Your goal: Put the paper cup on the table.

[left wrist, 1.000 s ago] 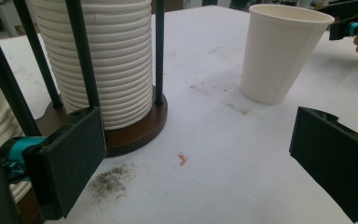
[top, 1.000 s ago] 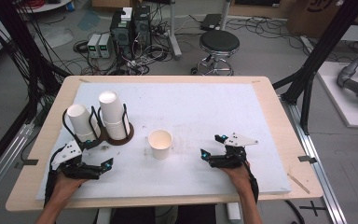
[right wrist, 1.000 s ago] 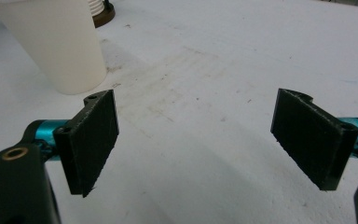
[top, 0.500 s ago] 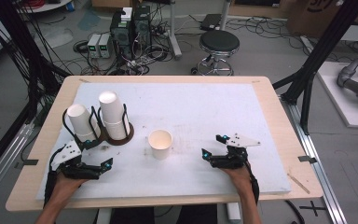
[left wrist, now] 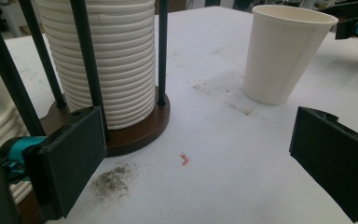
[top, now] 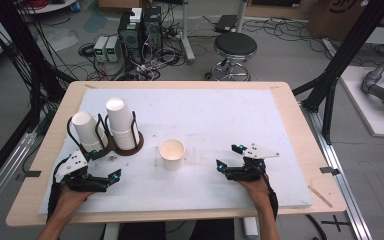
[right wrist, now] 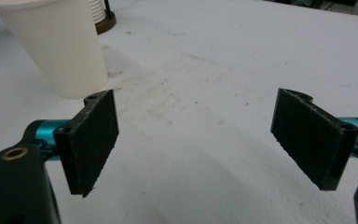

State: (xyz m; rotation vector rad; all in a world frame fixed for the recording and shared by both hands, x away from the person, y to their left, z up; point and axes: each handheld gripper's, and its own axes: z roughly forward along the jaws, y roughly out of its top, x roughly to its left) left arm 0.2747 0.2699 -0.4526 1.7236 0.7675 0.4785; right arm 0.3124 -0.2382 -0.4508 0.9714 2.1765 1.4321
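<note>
Over on the left, stacks of paper cups standing in a dark wooden holder, with the left gripper just in front, jaws spread wide and holding nothing. In the middle of the white table, one loose paper cup standing upright, mouth up. On the right, the right gripper spread wide and empty too; probably best to slide in slowly with one jaw on each side of that cup and squeeze softly so as not to crush it.

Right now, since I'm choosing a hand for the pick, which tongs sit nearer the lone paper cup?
Right, though only narrowly. The right tongs lie beside the lone paper cup on its right; the left tongs lie lower left of it, slightly farther.
</note>
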